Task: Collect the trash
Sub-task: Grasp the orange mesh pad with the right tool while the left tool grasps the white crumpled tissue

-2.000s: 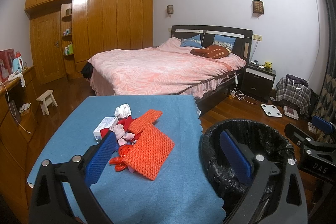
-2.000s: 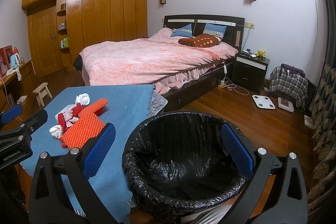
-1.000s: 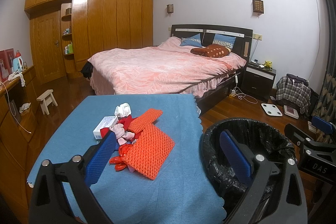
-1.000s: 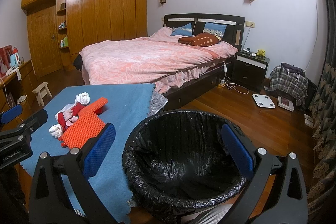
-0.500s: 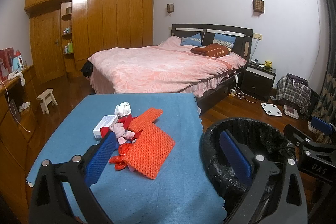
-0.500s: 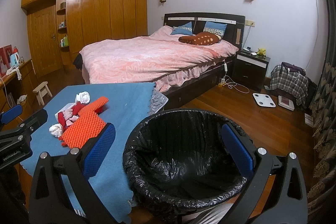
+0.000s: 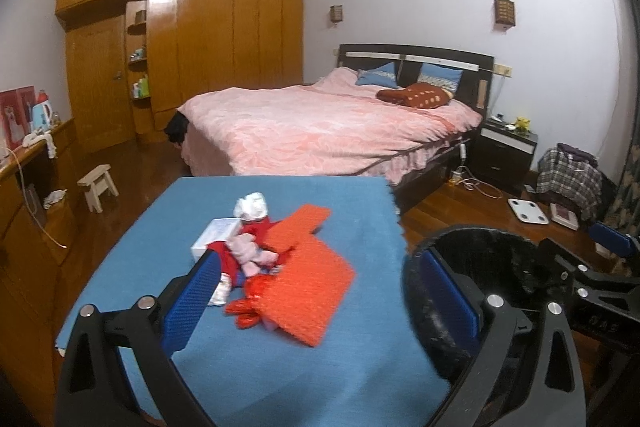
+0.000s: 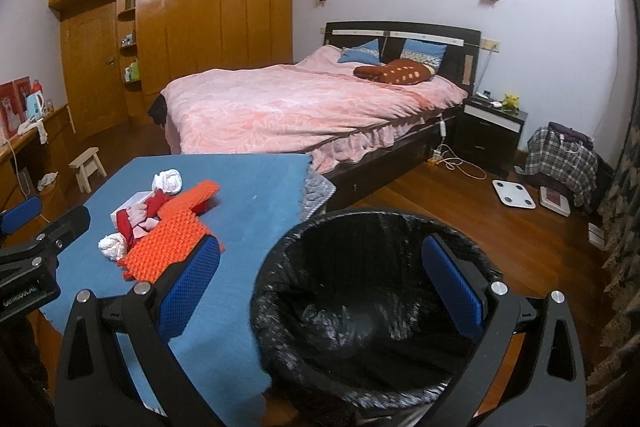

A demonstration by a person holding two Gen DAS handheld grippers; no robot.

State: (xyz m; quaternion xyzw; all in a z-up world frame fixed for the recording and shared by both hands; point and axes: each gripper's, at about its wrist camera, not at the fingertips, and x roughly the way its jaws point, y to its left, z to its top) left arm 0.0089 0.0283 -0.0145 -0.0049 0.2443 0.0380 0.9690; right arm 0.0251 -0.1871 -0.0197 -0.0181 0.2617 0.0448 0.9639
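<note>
Both tools have edged forward toward the trash pile [image 7: 280, 263].

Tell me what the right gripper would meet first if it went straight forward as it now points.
Probably the black-lined trash bin: the open right gripper frames its mouth, so it would likely enter the bag or hit the far rim. Depth is unclear.

The left tool [image 7: 320, 291] hangs wide open above the blue bench [image 7: 280, 367]; an orange mesh pad [image 7: 310, 291] lies amid crumpled litter [image 7: 250, 207] (white, pink, red); the black-lined bin [image 7: 492, 267] stands just beside.
</note>
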